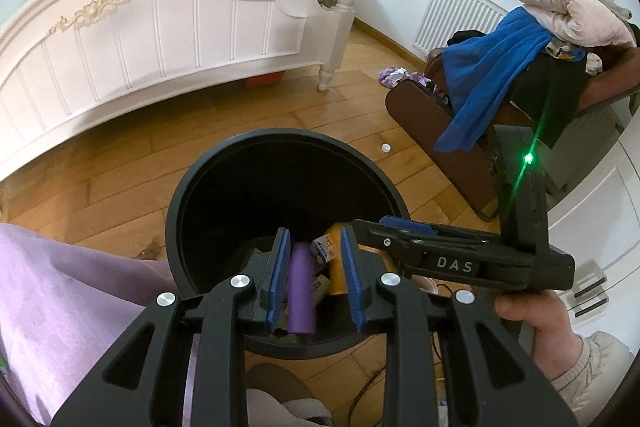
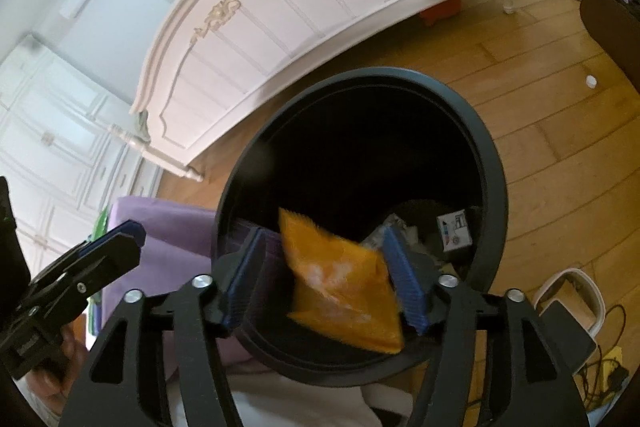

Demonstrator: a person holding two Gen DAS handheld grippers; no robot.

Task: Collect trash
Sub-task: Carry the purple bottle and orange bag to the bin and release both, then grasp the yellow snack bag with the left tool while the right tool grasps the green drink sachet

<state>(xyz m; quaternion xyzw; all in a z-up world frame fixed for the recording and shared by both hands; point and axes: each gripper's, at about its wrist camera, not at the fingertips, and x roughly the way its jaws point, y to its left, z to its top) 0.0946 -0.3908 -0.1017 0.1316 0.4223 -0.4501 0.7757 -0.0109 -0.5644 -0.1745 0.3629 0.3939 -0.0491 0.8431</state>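
orange snack bag (image 2: 344, 283) is sitting blurred between the right gripper (image 2: 324, 275) jaws, over the black trash bin (image 2: 492, 163), jaws spread wide, not pinching it | left gripper (image 1: 316, 279) is hovering over the same bin, jaws apart, gripping nothing, purple tube (image 1: 301, 287) lying inside | white bottle cap (image 1: 385, 147) is lying on the wood floor (image 1: 120, 187)

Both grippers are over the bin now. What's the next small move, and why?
Probably pull the right gripper back and head for the white cap on the floor. Its fingers stand apart, and the orange packet, blurred, looks released over the black bin. The left gripper is open too, with a purple tube lying in the bin below.
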